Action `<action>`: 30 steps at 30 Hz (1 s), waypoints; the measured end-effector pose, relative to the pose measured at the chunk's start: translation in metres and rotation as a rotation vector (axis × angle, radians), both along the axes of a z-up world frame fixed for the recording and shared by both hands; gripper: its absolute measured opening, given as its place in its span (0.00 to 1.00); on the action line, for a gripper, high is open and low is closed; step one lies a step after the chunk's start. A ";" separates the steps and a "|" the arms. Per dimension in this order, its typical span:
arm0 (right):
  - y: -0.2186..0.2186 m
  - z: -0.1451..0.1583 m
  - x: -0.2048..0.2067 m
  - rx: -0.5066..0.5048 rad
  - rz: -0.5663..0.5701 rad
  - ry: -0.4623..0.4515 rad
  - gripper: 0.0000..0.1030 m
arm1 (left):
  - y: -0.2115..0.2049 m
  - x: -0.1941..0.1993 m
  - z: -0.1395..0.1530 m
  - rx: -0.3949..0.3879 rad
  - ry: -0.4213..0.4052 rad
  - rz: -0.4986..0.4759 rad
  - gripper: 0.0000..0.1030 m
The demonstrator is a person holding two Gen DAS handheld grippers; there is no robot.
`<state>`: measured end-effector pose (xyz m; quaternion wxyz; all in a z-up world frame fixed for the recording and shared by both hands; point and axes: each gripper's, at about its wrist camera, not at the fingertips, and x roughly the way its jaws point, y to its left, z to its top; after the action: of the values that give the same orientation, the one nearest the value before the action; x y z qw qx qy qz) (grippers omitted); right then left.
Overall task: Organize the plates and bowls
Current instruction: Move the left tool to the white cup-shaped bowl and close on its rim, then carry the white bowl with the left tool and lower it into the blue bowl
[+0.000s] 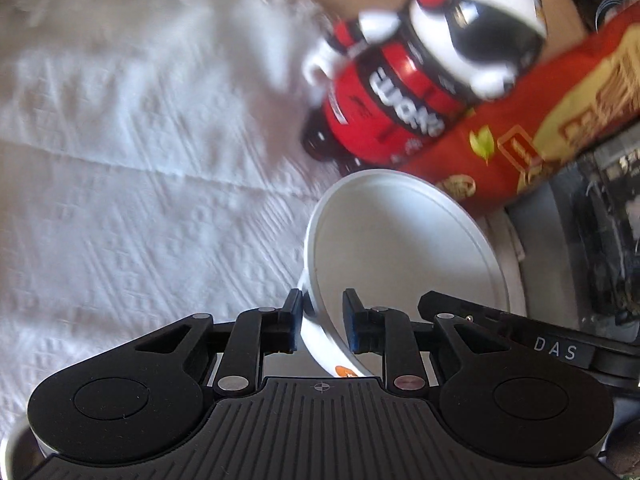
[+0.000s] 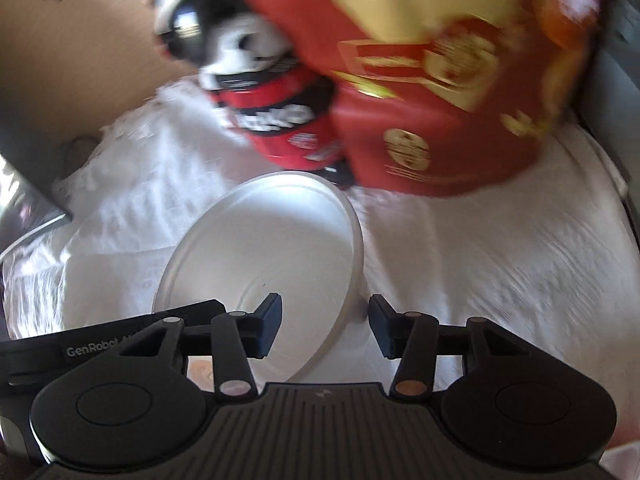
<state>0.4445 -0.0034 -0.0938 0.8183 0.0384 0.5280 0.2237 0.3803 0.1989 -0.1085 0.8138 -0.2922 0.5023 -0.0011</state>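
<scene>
1. The white cloth point(image 1: 132, 184) covers the tabletop and fills the ground to the left of the white bowl point(image 1: 400, 248); nothing of the task's own lies on that side in the left wrist view.

2. The left gripper point(image 1: 322, 318) holds the bowl by its rim. Its jaws are drawn in on the wall, one pad outside and one inside, so the bowl hangs tilted, its open mouth turned up and to the right. A small orange mark shows low on the outer wall.

3. Seen from the right wrist, the same bowl point(image 2: 264, 264) lies ahead and left of the right gripper point(image 2: 324, 330). Those jaws stand spread and grip nothing: the left pad point(image 2: 269, 330) sits over the bowl's face, the right pad off its edge above the cloth.

4. The deciding relation, as I judge it: the rim runs edge-on between the left jaws, so the left hand alone carries the bowl, and the right would have to shift left to catch the far rim.

5. Behind the bowl stand the red bottle with a black-and-white figure top point(image 1: 404, 92) and, to the right of that, the red and gold package point(image 1: 532, 132), both close enough to be struck by a swing.

6. No plate or stack is visible; both views are blurred.
</scene>
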 end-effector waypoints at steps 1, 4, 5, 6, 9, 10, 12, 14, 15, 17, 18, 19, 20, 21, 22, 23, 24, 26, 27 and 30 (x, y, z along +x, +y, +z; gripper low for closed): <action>-0.007 -0.004 0.001 0.001 -0.017 0.011 0.47 | -0.006 0.002 -0.004 0.002 0.010 -0.013 0.20; -0.021 -0.016 0.002 -0.015 -0.047 0.024 0.47 | -0.018 0.004 -0.015 0.005 0.041 -0.038 0.20; -0.023 -0.019 0.002 -0.019 -0.052 0.029 0.47 | -0.020 0.005 -0.019 0.003 0.053 -0.039 0.19; -0.026 -0.023 0.003 -0.022 -0.056 0.036 0.47 | -0.021 0.006 -0.023 0.001 0.062 -0.037 0.18; -0.028 -0.033 0.008 -0.025 -0.057 0.054 0.47 | -0.019 0.008 -0.032 -0.015 0.087 -0.021 0.15; -0.028 -0.035 0.009 -0.025 -0.052 0.059 0.47 | -0.020 0.010 -0.035 -0.016 0.094 -0.015 0.15; -0.027 -0.040 0.012 -0.026 -0.036 0.068 0.47 | -0.019 0.012 -0.038 -0.006 0.103 -0.007 0.15; -0.022 -0.045 0.015 -0.033 -0.024 0.075 0.47 | -0.021 0.015 -0.039 0.014 0.109 -0.005 0.15; -0.020 -0.047 0.015 -0.037 -0.016 0.079 0.47 | -0.021 0.016 -0.040 0.017 0.112 -0.006 0.15; -0.017 -0.050 0.017 -0.046 -0.005 0.086 0.48 | -0.021 0.016 -0.041 0.019 0.115 -0.004 0.15; -0.015 -0.053 0.018 -0.054 0.000 0.087 0.48 | -0.020 0.018 -0.042 0.020 0.114 -0.003 0.15; -0.013 -0.054 0.019 -0.061 0.007 0.088 0.48 | -0.020 0.018 -0.041 0.020 0.112 -0.001 0.15; -0.013 -0.054 0.018 -0.066 0.013 0.087 0.48 | -0.020 0.017 -0.041 0.021 0.112 0.002 0.15; -0.013 -0.055 0.018 -0.068 0.020 0.088 0.48 | -0.020 0.016 -0.039 0.024 0.114 0.006 0.15; -0.013 -0.054 0.018 -0.066 0.024 0.092 0.47 | -0.019 0.015 -0.037 0.029 0.115 0.008 0.15; -0.013 -0.052 0.016 -0.060 0.025 0.095 0.47 | -0.020 0.013 -0.033 0.035 0.107 0.013 0.15; -0.013 -0.048 0.015 -0.051 0.026 0.091 0.47 | -0.020 0.012 -0.029 0.037 0.096 0.019 0.15; -0.014 -0.036 0.008 -0.032 0.032 0.055 0.47 | -0.017 0.003 -0.012 0.033 0.064 0.032 0.16; -0.016 -0.027 0.003 -0.024 0.034 0.031 0.47 | -0.016 -0.002 -0.002 0.032 0.044 0.040 0.16; -0.019 -0.002 -0.010 0.015 0.035 -0.027 0.47 | -0.014 -0.016 0.026 0.035 -0.017 0.057 0.17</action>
<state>0.4340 -0.0227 -0.0956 0.8211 0.0321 0.5158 0.2424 0.3645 0.1853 -0.0830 0.8226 -0.2922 0.4869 0.0286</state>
